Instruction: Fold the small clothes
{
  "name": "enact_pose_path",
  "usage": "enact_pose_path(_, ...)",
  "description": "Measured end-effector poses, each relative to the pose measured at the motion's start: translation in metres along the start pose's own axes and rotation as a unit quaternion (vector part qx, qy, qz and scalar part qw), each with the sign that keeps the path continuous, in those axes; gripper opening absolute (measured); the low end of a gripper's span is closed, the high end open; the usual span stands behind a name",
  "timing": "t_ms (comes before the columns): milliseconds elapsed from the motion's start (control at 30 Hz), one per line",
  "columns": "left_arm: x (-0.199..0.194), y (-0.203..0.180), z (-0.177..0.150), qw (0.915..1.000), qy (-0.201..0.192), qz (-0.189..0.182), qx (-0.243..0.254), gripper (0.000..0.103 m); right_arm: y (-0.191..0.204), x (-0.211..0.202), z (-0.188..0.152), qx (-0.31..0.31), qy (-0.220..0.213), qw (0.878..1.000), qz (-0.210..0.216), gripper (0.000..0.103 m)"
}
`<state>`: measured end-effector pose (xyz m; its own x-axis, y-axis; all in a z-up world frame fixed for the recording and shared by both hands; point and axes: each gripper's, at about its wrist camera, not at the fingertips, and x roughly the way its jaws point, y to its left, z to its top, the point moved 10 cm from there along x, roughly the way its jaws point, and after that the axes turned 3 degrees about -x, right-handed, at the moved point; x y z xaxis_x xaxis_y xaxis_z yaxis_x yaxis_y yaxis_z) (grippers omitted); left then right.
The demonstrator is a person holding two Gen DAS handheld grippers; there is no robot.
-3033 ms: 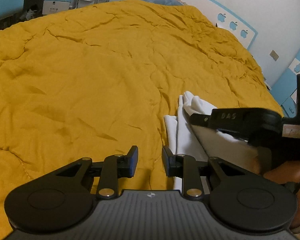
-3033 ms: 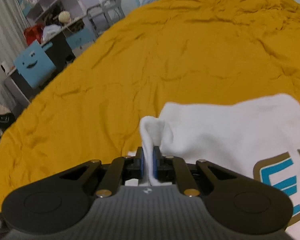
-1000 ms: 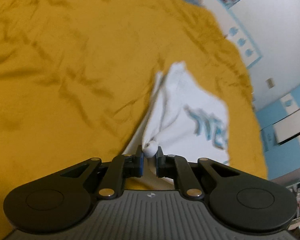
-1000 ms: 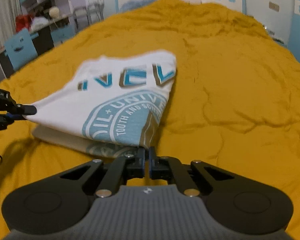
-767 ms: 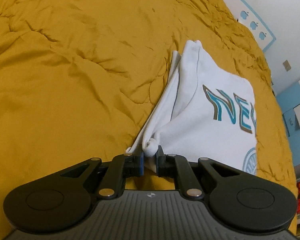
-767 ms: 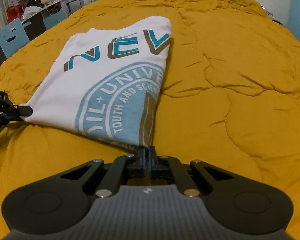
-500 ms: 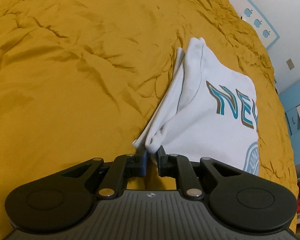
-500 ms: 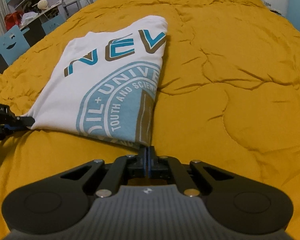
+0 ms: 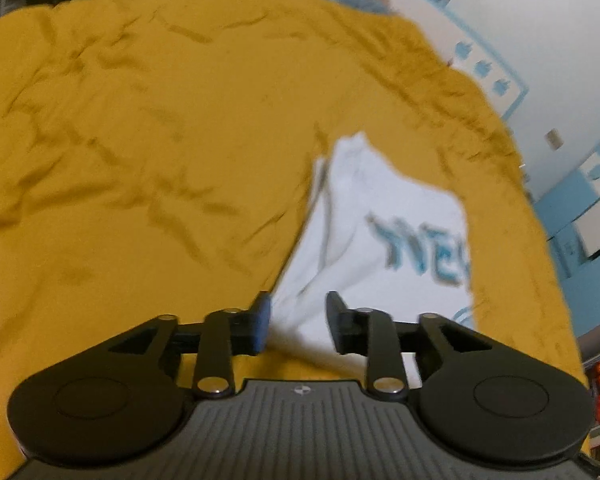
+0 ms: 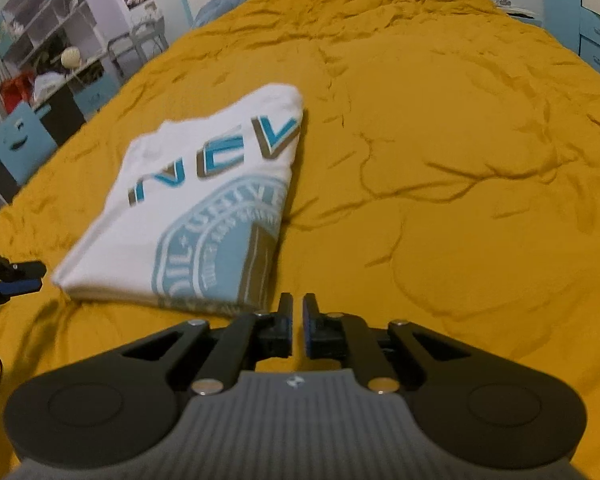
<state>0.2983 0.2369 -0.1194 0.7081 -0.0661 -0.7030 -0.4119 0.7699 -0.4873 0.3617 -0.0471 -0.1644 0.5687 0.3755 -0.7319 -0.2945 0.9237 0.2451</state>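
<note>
Left gripper (image 9: 296, 322): I am holding it with the jaws standing wide apart, nothing between the pads. The near corner of the white T-shirt (image 9: 380, 240) is lying on the quilt in the gap ahead of the fingertips, not pinched. This view is motion-blurred, so I cannot tell whether the fabric is touching either pad.

Right gripper (image 10: 297, 330): I am holding it with the jaws parted by a narrow slit, blue pads facing each other, gripping nothing. It is sitting just beside the shirt's near right corner, clear of the cloth.

The white T-shirt (image 10: 204, 208) is lying folded into a flat rectangle on the mustard-yellow quilt (image 10: 460, 160), printed side up, with blue-and-brown lettering and a round blue seal showing. In the right wrist view, the left gripper's tips (image 10: 20, 276) are showing at the frame's left edge, just beside the shirt's near left corner.
</note>
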Motion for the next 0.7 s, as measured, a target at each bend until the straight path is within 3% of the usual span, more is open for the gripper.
enact_pose_path(100, 0.007, -0.017, 0.015, 0.9997, -0.012, -0.018, 0.013, 0.054, 0.001, -0.001, 0.015, 0.004, -0.013, 1.0, 0.009, 0.024)
enact_pose_path(267, 0.027, -0.028, 0.034, 0.9987, -0.014, -0.036, 0.035, 0.07, 0.002, 0.011, 0.039, 0.008, -0.014, 1.0, 0.022, 0.034)
enact_pose_path(500, 0.069, -0.024, 0.049, 0.9968, 0.008, -0.073, 0.031, 0.073, -0.003, 0.047, 0.072, 0.032, -0.014, 0.999, 0.04, 0.047)
enact_pose_path(700, 0.115, -0.021, 0.062, 0.9925, 0.037, -0.113, 0.029, 0.074, -0.001, 0.09, 0.096, 0.053, -0.008, 0.996, 0.07, 0.048)
